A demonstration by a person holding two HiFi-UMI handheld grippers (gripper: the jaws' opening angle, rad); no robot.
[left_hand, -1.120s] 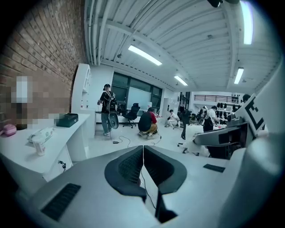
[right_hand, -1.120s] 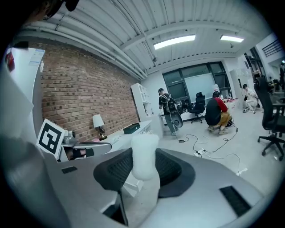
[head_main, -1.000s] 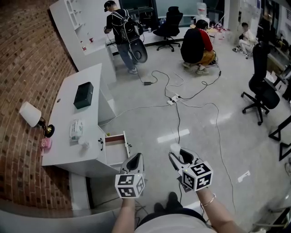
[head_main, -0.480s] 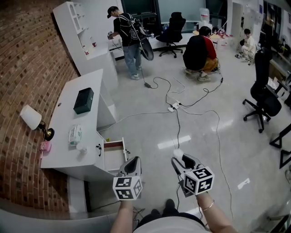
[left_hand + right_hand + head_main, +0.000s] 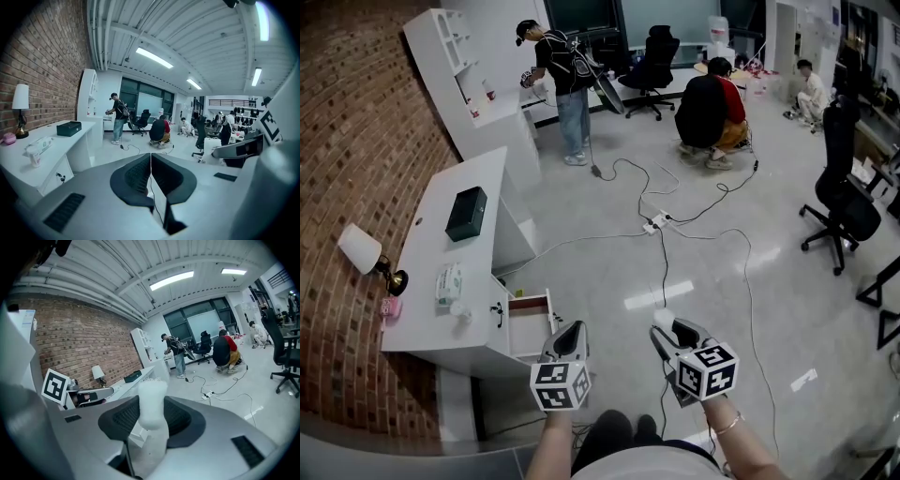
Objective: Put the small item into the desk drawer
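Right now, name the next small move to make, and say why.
Probably carry the right gripper left and forward, toward the open drawer. Its jaws are closed on the white item, the drawer already stands pulled out of the desk, and the gripper hangs over the floor, well short of it.
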